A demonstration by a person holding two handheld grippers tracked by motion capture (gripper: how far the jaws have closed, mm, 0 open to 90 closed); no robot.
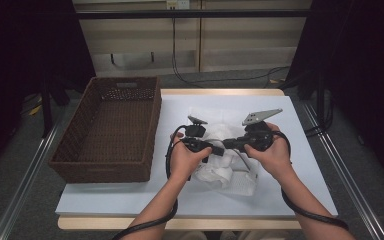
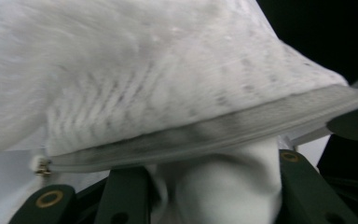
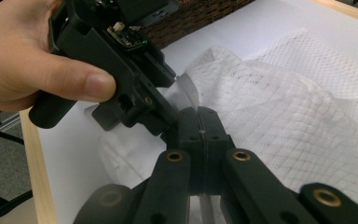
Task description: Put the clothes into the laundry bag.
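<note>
A white mesh laundry bag with a grey zipper (image 1: 225,170) lies crumpled on the white-topped counter (image 1: 105,200), just right of a dark brown woven wicker basket (image 1: 80,165), whose inside looks bare. Both grippers meet over the bag. The left gripper (image 1: 215,149) has its jaws partly apart, clamped on a bunched white fold of the bag (image 2: 228,186) beneath the zipper edge. The right gripper (image 3: 200,122) has its jaws pressed together, pinching a thin edge of the bag.
</note>
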